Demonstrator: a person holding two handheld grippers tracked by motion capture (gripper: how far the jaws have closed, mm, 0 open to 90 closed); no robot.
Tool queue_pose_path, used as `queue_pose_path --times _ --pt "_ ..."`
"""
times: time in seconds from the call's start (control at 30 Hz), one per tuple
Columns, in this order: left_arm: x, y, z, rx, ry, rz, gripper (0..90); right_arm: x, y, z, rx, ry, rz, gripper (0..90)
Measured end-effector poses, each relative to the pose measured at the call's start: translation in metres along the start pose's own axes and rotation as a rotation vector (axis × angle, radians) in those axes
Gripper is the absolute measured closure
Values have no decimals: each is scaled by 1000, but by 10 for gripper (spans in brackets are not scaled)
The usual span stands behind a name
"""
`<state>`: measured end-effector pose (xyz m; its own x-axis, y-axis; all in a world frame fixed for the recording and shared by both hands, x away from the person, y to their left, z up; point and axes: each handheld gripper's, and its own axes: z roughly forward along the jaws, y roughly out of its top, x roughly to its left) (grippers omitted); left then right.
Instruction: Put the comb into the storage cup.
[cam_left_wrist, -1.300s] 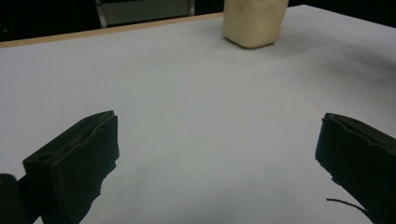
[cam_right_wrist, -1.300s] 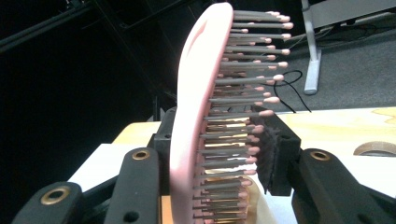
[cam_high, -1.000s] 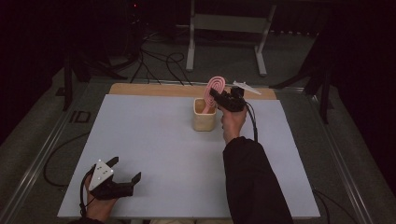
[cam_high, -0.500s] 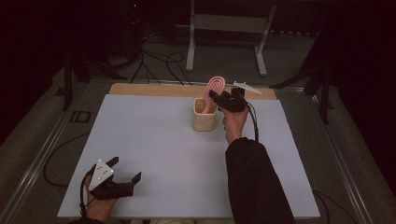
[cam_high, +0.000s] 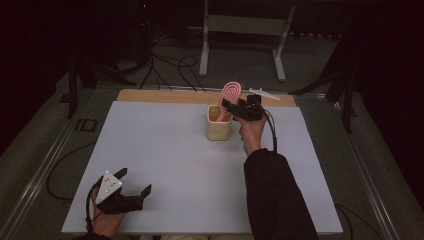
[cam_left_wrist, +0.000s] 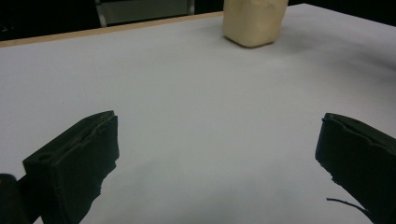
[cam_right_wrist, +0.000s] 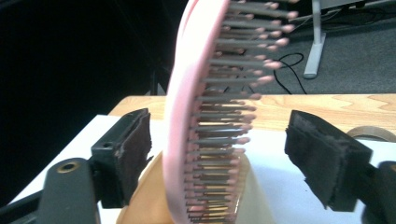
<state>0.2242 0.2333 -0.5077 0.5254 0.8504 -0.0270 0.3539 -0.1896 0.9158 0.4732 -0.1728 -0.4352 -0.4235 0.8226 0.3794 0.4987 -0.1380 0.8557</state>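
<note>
Just now the right gripper (cam_high: 231, 106) has opened its fingers (cam_right_wrist: 126, 149) and let go of the pink brush (cam_high: 229, 97), which stands in the cream cup (cam_high: 219, 128), upper middle of the table (cam_high: 165, 150). Lower left, the left gripper (cam_high: 134, 190) rests with its fingers spread wide, holding nothing.

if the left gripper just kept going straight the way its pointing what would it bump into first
Probably the cream cup. The left gripper has its jaws wide apart over bare white table, and the cup stands ahead, slightly right of centre. Depth is hard to judge, so it might slide past on the cup's left.
</note>
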Motion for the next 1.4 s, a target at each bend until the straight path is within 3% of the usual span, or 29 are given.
queue_pose_path --times 0.33,0.9,1.4 --pt "0 0 0 1 0 0 0 6 -2 2 45 -29 -65 101" --pt "0 0 0 1 -1 -1 0 8 -3 0 103 -34 -153 93" --pt "0 0 1 0 -1 -2 0 5 -1 -4 125 -26 -177 93"
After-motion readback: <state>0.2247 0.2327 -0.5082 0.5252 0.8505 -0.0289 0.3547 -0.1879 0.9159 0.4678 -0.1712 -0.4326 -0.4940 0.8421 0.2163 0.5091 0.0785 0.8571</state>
